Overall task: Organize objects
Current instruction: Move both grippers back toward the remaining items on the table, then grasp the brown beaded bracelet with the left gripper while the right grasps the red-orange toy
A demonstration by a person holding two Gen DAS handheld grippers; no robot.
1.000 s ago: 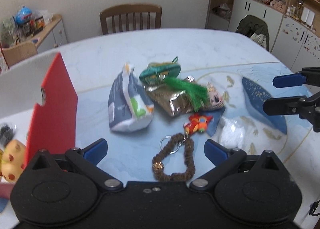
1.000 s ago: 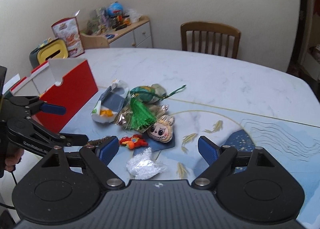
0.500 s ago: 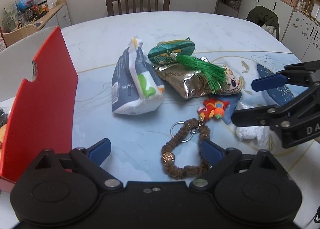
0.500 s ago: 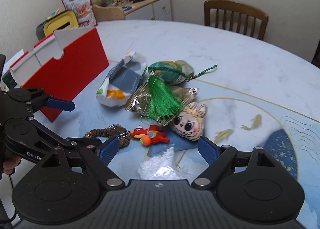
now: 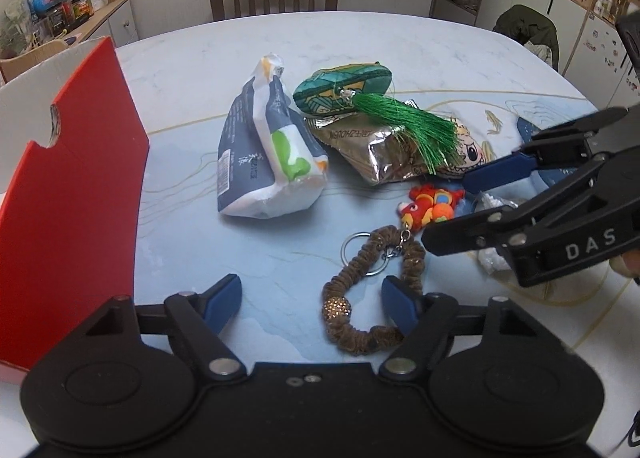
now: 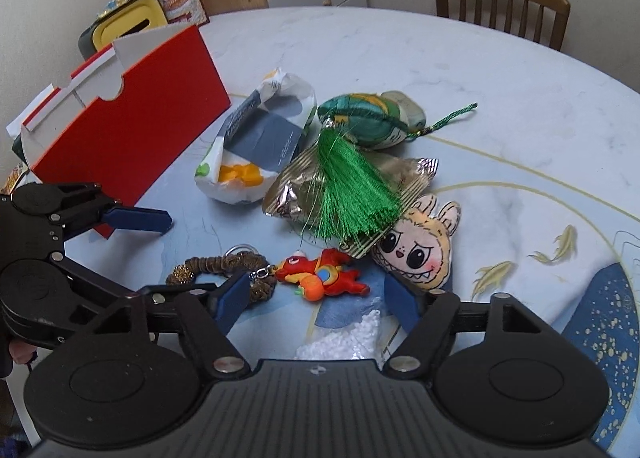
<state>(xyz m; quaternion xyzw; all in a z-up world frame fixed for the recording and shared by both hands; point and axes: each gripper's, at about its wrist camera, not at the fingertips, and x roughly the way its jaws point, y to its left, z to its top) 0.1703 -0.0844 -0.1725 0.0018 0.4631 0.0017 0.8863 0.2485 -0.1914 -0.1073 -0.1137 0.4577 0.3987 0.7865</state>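
the brown beaded keyring [image 5: 374, 290] lies on the worktop [image 5: 200, 70] with its red toy fish [image 6: 322, 274] beside the snack bags. the left tool [image 5: 312, 298] has just been closing, one finger inside the loop, gripping nothing — the right tool [image 6: 316, 298], closing too, straddles the fish without touching.

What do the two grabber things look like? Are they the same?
Yes, they match. The left gripper and the right gripper are both matte black plastic, each with two round discs, silver screws and blue pads on the fingers. The right one, seen from the side, has white letters "DAS" printed on it.
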